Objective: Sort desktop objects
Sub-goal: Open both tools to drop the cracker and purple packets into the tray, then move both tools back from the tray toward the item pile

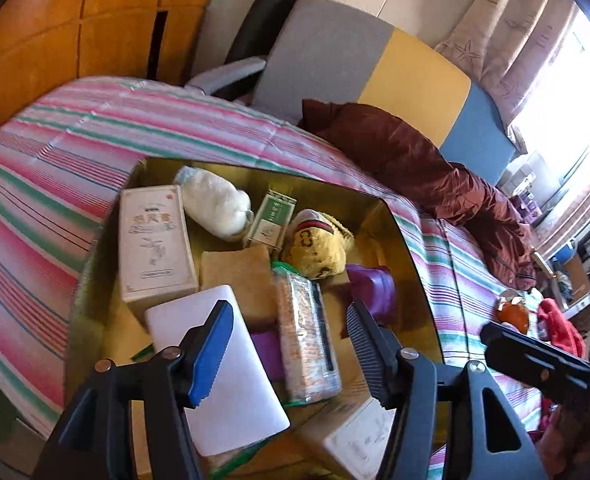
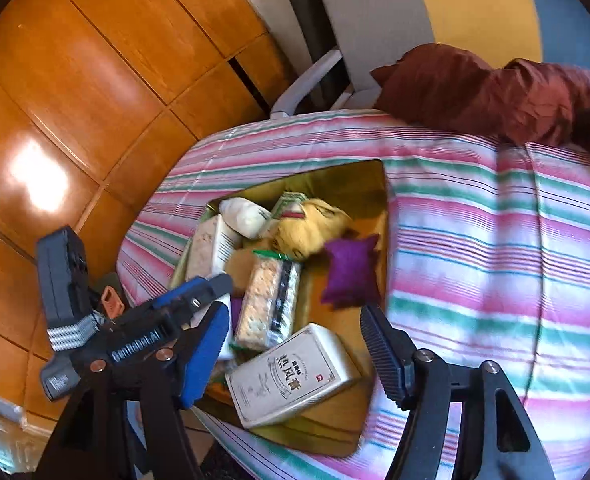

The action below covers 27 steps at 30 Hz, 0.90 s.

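Observation:
A gold tray lies on a striped bed and holds several things: two cream tea boxes, a white plush roll, a yellow plush toy, a cracker pack, a white flat box and a purple pouch. The pouch looks blurred above the tray floor in the right wrist view. My left gripper is open and empty over the tray's near side. My right gripper is open and empty above the tray; the left gripper's body shows at its left.
The striped bedspread surrounds the tray. A brown-red quilt lies at the bed's far side. A wooden wardrobe and a chair stand behind. Red and orange items sit at the right edge.

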{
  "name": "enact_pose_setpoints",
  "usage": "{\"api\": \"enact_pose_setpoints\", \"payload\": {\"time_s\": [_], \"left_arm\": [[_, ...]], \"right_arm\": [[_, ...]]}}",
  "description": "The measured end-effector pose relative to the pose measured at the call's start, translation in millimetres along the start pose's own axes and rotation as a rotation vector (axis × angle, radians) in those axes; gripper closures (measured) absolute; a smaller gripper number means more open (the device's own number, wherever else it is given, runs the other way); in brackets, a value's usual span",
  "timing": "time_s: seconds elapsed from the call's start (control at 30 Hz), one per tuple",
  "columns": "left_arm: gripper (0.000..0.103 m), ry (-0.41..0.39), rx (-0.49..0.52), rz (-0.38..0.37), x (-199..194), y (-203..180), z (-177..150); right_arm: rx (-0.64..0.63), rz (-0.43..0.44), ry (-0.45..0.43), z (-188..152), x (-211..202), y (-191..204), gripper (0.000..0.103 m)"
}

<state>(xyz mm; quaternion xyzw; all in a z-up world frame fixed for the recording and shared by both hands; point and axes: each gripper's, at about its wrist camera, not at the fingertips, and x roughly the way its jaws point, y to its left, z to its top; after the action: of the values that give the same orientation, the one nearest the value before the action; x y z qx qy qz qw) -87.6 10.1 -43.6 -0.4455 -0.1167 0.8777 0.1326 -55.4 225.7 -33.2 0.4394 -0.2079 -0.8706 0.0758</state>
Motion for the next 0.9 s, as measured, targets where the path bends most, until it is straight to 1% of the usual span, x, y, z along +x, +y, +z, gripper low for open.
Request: {"api": "enact_pose_setpoints", "payload": {"time_s": [0.03,0.17,0.3,0.4,0.63,0.8,0.9], "left_arm": [[0.043,-0.012,0.010,0.004,-3.0,-1.8,-1.3],[0.043,-0.056,0.076,0.007,-16.8,-15.8,-9.8],[0.043,-0.058,0.128,-0.015,-21.7,-32.0,-13.3],[0.043,-0.049,0.162,-0.050,-22.2,-46.1,-16.1],[0.043,-0.004,0.234,-0.115,-15.3,-77.8,-26.7],[0.043,0.023,0.281,-0.159,-13.4,-99.9,-34.0],[0.043,0.035,0.316,-0.181,-13.0,-115.3,-37.4]], "right_arm": [[-0.005,-0.012,-0.004,-4.2,-3.2,-0.6,0.028],[-0.027,-0.073,-0.020,-17.8,-14.2,-5.2,0.025],[-0.029,-0.122,-0.021,-28.7,-24.1,-11.4,0.020],[-0.014,-0.159,-0.024,-35.1,-33.4,-21.2,0.017],[0.107,-0.217,-0.031,-49.0,-65.0,-62.6,0.015],[0.227,-0.248,-0.064,-56.6,-97.8,-101.3,0.015],[0.282,-0.270,-0.099,-58.7,-121.9,-123.2,0.015]]}}
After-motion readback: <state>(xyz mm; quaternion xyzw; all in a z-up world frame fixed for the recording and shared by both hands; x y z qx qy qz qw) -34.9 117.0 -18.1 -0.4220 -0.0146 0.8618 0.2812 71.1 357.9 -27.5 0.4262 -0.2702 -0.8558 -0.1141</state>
